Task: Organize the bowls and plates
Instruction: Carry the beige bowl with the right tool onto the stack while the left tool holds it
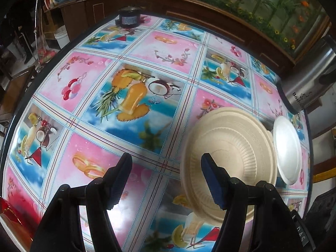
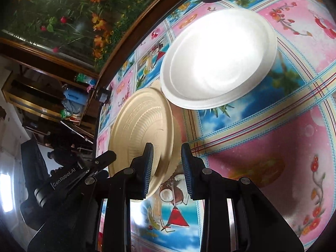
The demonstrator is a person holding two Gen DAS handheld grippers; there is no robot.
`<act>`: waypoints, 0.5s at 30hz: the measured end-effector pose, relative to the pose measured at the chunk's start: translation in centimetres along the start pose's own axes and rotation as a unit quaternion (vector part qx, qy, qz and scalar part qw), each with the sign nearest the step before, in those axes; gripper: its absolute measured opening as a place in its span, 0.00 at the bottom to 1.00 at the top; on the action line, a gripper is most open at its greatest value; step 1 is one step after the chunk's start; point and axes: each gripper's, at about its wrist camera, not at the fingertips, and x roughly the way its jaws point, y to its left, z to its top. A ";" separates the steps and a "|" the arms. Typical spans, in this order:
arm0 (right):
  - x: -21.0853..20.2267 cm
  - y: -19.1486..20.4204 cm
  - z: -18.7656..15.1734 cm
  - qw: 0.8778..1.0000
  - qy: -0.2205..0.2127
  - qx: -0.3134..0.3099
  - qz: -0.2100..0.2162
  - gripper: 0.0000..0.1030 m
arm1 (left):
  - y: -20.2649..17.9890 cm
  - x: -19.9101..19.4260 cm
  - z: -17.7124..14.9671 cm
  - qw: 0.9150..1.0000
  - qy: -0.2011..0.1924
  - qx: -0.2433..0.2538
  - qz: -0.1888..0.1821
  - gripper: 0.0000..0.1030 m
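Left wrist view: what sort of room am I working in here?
Most likely a home dining or living room: a table under a fruit-and-flower printed cover, a dark wooden cabinet cluttered with household items, and a steel kettle by the plates.

We cannot see the near rim of the beige plate (image 1: 231, 147) in the left wrist view, where a gripper finger (image 1: 214, 180) covers it. The steel canister (image 1: 304, 79) at the far right is cut off by the frame edge, and so is its lettering. In the right wrist view, glare washes out the middle of the white plate (image 2: 218, 63), and the shelf clutter (image 2: 73, 103) at the left is too small to name.
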 end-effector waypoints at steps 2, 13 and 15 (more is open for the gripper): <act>0.1 -0.1 0.0 1.000 0.000 0.004 0.002 0.27 | -0.1 0.1 -0.2 1.000 0.001 0.002 -0.002 0.64; 0.3 -0.2 -0.1 1.000 0.000 0.007 0.007 0.26 | 0.0 0.1 -0.3 1.000 0.000 -0.002 -0.013 0.27; 0.4 -0.1 -0.2 1.000 0.004 0.006 0.014 0.22 | -0.1 0.1 -0.4 1.000 0.001 -0.002 -0.023 0.18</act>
